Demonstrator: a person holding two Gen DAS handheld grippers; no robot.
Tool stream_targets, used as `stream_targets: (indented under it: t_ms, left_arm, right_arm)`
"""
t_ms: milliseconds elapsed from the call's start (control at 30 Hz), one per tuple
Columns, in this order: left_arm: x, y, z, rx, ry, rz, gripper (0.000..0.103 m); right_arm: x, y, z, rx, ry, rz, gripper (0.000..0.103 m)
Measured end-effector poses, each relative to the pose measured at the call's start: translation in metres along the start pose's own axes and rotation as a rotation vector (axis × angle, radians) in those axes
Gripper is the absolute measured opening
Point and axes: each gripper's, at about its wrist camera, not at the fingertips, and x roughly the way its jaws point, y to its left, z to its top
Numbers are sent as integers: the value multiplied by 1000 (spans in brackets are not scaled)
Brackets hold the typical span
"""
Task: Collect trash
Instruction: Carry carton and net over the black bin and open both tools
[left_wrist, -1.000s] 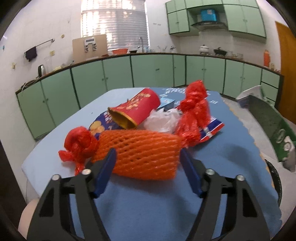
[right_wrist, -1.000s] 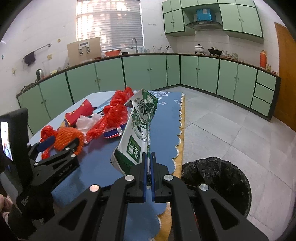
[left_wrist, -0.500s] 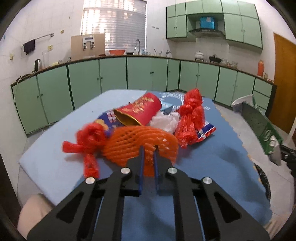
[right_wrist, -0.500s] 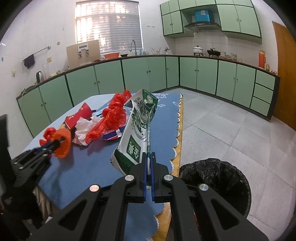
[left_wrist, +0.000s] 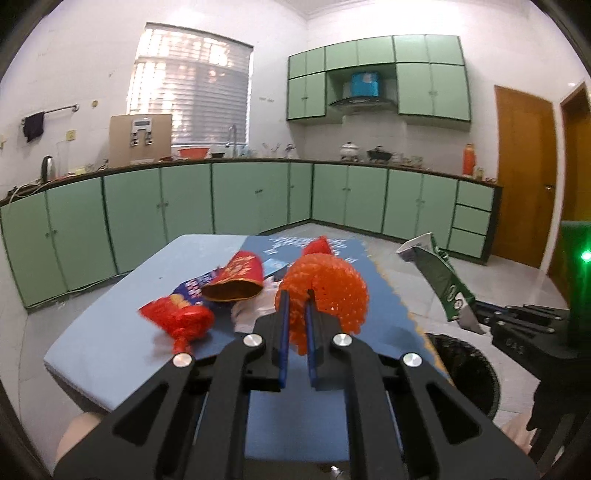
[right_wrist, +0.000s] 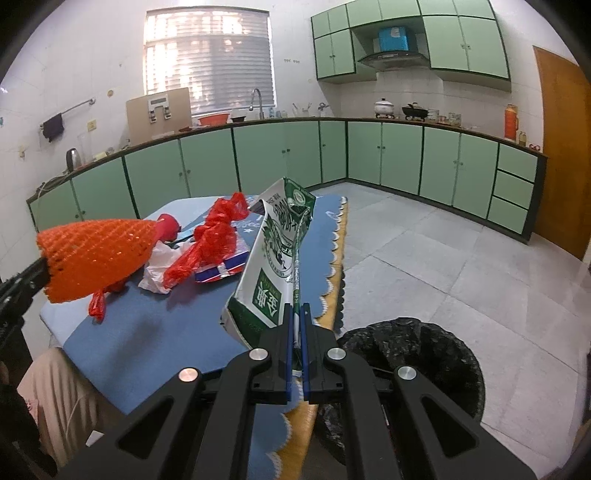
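The left claw (left_wrist: 295, 325) grips the orange net (left_wrist: 325, 291) clear above the counter (left_wrist: 110, 332); the right claw (right_wrist: 294, 332) pinches the green carton (right_wrist: 280, 254) beyond the counter's edge, the bin (right_wrist: 417, 354) open just below.

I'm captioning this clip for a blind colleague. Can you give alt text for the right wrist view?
The right gripper pinches a flattened green-and-white carton upright beside a black-lined bin. At left, the left gripper holds an orange mesh net above the blue table, where red bags and wrappers lie.

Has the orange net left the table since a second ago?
Yes. The orange net has gone up off the blue table, pinched in the left tongs.
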Motion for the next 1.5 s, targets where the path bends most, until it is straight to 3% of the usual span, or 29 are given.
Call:
stream_targets:
  t_ms: [300, 567, 867, 967, 1033, 1267, 1367, 1500]
  left_arm:
    - [16, -57, 5, 23, -14, -166, 7]
    - [69, -138, -2, 43, 64, -334, 7]
    - [130, -201, -24, 99, 173, -389, 8]
    - [147, -211, -26, 101, 214, -406, 16]
    - [153, -211, -25, 96, 211, -407, 29]
    - [151, -201, -11, 59, 181, -416, 37]
    - [146, -187, -2, 38, 165, -404, 40]
    - [134, -160, 9, 15, 135, -357, 54]
  right_arm:
    - [-13, -54, -4, 77, -2, -109, 4]
    - [-7, -116, -22, 141, 53, -233, 4]
    - [23, -166, -40, 199, 141, -271, 4]
    - [32, -175, -41, 212, 167, -272, 6]
    - [34, -180, -39, 215, 170, -281, 12]
    - [20, -181, -32, 228, 123, -283, 21]
    - [9, -171, -26, 219, 92, -277, 35]
    - [-2, -155, -10, 200, 47, -265, 58]
